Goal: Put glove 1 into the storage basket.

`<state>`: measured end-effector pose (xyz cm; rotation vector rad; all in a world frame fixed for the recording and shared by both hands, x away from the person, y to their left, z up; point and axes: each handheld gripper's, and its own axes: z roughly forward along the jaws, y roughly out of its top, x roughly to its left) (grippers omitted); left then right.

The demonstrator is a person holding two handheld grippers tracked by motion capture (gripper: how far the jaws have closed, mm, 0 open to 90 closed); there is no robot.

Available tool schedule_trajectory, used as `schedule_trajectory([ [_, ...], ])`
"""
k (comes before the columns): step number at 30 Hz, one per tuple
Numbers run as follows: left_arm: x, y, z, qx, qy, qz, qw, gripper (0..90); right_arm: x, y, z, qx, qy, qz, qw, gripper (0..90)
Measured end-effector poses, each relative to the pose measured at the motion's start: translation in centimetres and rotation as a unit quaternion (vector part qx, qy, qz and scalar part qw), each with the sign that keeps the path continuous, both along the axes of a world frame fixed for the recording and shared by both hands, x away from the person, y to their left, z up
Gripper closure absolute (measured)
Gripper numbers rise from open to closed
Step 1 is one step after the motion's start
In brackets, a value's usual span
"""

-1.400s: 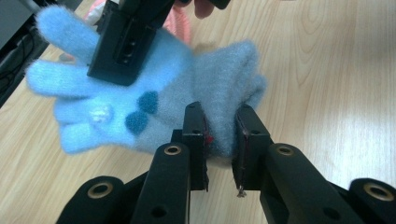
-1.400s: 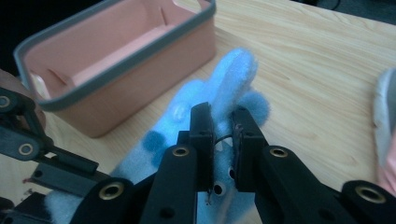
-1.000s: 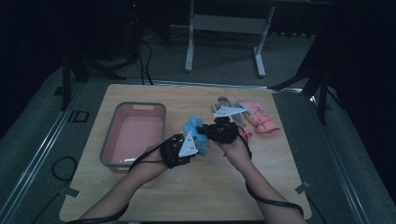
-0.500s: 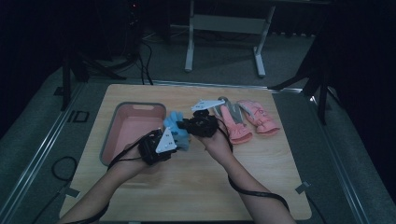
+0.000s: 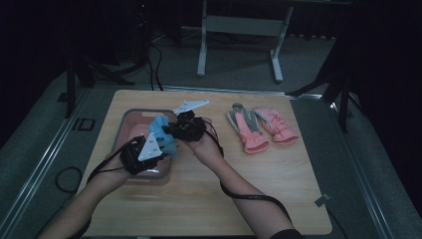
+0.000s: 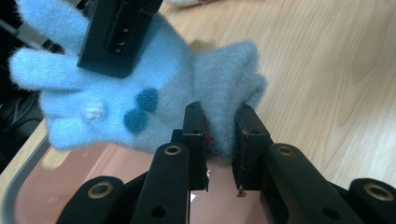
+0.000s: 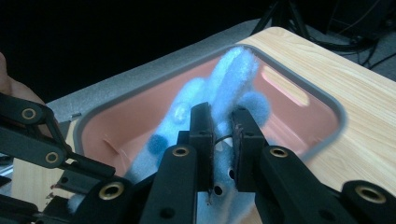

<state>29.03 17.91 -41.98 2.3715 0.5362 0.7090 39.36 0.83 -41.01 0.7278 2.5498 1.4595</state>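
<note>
left gripper (image 6: 220, 135) pinching cuff end of blue glove (image 6: 140, 93), right gripper (image 7: 223, 126) clamped on finger end. glove held above pink tray (image 5: 130, 119) on tabletop (image 5: 278, 189). fuzzy knit, light, floppy, sags between grips; best grip: cuff edge, bunched fabric. pink gloves (image 5: 261, 128) lie aside.

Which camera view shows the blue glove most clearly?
The left gripper view: the blue glove spreads its fingers and dark dots, with the cuff clamped. The right gripper view shows it bunched over the pink tray; the high view shows a small blue patch between both grippers.
</note>
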Motion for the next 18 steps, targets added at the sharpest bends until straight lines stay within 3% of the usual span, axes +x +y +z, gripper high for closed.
schedule_trajectory([
  [10,-0.4,3.3,-0.3,0.004,0.006,0.031,0.9995,77.8,0.3,4.3,-0.4,0.007,0.01,0.019,0.9997,81.3],
  [18,0.0,3.9,-1.1,0.009,0.009,0.04,0.9991,77.8,0.6,5.6,-1.1,-0.01,0.008,0.012,0.9999,81.2],
])
